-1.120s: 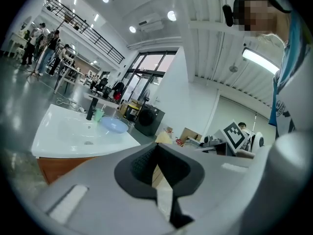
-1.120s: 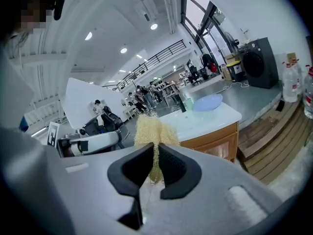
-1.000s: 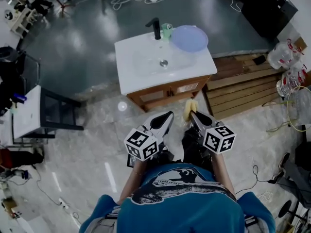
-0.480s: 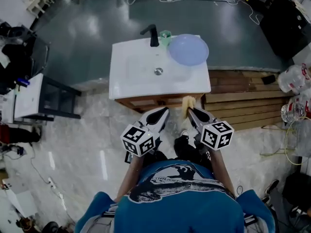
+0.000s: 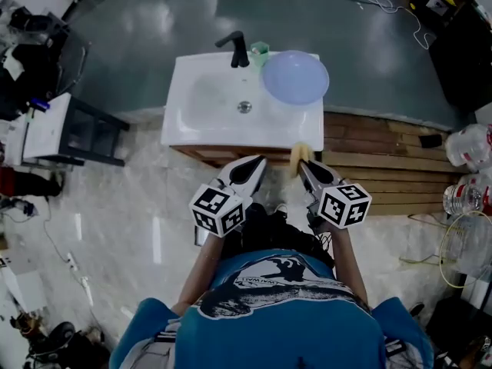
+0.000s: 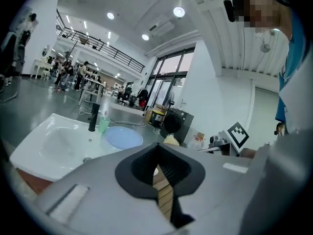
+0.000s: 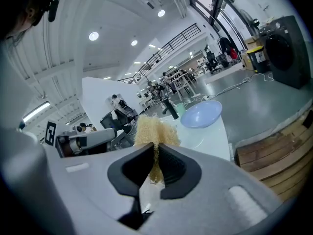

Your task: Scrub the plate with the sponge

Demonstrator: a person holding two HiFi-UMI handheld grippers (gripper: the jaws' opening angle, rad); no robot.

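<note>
Right tongs (image 5: 304, 167) clamping yellow sponge (image 5: 297, 154), its length pointing toward sink (image 5: 201, 120), left tongs (image 5: 258, 162) closed, empty

Sink (image 5: 201, 114): white, smooth, glossy, ceramic look. Plate (image 5: 295, 77): pale blue, smooth, faint sheen. Sponge (image 7: 152, 129): yellow, coarse frizzy fibre, matt. Tap (image 5: 237, 49): matt black. Cabinet (image 5: 207, 154) under the sink and slatted platform (image 5: 384, 167): brown wood. Floor (image 5: 115, 206): polished, marbled, reflective. Left gripper (image 5: 259, 162) and right gripper (image 5: 302, 164): matt grey plastic, black ribbed pads.
</note>
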